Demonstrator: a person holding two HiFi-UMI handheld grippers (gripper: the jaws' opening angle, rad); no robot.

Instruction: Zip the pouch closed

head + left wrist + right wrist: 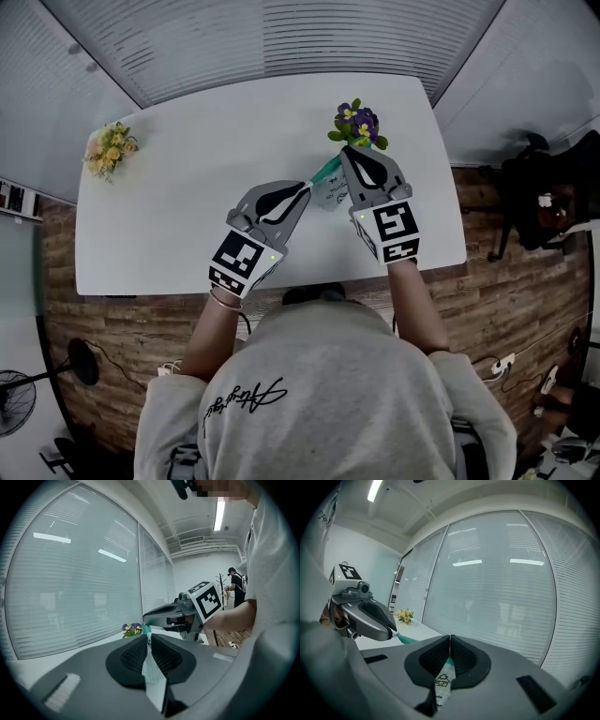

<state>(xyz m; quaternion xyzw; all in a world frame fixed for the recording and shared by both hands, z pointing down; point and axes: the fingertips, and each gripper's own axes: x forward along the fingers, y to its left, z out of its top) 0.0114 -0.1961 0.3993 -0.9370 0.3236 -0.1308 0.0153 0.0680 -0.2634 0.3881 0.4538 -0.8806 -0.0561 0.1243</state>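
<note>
1. Table (187,187): white, rounded corners, set against a wall of window blinds (70,573). Mostly bare.

2. Left gripper (304,192): jaws pressed together on one end of the pouch. A thin pale sheet runs between the pads in its own view.

3. Right gripper (346,154): jaws clamped on the other end of the pouch. A printed strip with a small house design shows between the pads in its own view.

4. Pouch (328,190): pale and flat, held between the two grippers over the table's near right part, just in front of the purple flowers. Whether it touches the table cannot be told.

5. Teal zip edge (325,170): stretched taut from one gripper tip to the other.

6. Purple flowers (357,125): far right of the table.

7. Yellow flowers (110,148): far left, well apart from the work.

Progress: both ends are secured and the zip line is tensioned. No slider can be made out, so how much is zipped cannot be read. Judged as the setup or pulling stage, with closure unconfirmed.
</note>
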